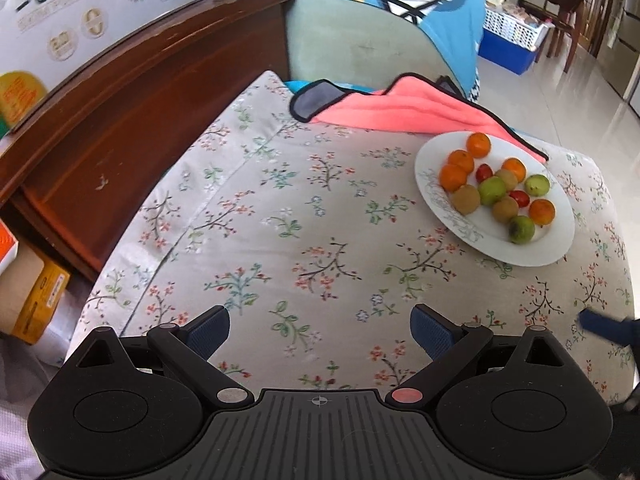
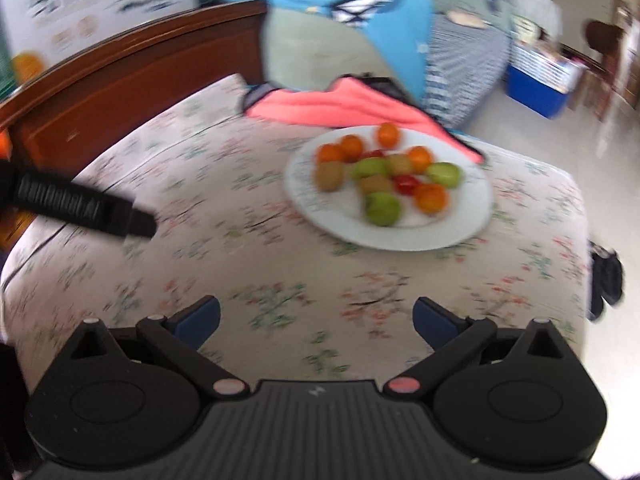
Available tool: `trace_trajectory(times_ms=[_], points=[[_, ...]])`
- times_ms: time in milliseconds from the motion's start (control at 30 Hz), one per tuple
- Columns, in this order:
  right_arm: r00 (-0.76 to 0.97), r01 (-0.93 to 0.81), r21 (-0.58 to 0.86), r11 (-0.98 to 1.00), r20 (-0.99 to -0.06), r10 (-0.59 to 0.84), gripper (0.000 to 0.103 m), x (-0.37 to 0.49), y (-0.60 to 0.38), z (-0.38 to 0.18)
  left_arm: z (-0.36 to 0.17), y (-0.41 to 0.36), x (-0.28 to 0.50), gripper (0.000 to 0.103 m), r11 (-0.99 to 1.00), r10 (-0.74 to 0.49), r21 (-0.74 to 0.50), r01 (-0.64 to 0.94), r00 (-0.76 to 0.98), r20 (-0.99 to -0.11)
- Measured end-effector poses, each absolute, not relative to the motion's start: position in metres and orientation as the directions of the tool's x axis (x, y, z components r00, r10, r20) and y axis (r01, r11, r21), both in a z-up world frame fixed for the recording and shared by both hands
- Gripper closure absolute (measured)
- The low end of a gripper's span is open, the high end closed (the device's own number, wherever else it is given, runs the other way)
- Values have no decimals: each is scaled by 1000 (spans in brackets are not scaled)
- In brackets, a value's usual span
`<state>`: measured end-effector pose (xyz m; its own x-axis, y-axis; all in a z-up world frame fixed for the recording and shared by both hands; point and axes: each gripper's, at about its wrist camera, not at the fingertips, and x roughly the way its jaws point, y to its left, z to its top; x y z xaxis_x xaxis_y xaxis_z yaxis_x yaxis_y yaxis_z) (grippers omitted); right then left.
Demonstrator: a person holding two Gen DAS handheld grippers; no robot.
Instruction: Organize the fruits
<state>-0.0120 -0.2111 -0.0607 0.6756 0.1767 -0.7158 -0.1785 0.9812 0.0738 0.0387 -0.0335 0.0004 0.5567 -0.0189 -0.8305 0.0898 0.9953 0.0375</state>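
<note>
A white plate (image 1: 560,236) (image 2: 320,204) lies on the floral-covered table at the far right, holding mixed fruit: several oranges (image 1: 479,145), green fruits (image 1: 492,191), brown kiwis (image 1: 465,199) and small red fruits (image 1: 484,172). In the blurred right wrist view the same fruits show as oranges (image 2: 430,197), green fruits (image 2: 383,208) and kiwis (image 2: 329,176). My left gripper (image 1: 320,330) hovers open over bare cloth, well short and left of the plate. My right gripper (image 2: 316,318) is open too, nearer the plate, nothing between its fingers. The other gripper's finger (image 2: 84,204) shows at the left.
A pink cloth (image 1: 404,110) lies behind the plate. A blue-covered chair back (image 1: 360,40) stands past the table. A wooden cabinet (image 1: 140,92) with boxes runs along the left. The table edge drops to a tiled floor on the right.
</note>
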Motion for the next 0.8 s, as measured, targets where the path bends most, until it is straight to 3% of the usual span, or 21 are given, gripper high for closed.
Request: trace_trajectory(times_ms=[367,800], points=[[620,-436,47,899,-708,338,1,-13,-164,-97,4,-13,34,5,997,-46,-4,76,556,-830],[669,-551,-11,834,-604,434,1,5,-133,-108,3,5,33,5,999,-48,-30,42,549,-835]])
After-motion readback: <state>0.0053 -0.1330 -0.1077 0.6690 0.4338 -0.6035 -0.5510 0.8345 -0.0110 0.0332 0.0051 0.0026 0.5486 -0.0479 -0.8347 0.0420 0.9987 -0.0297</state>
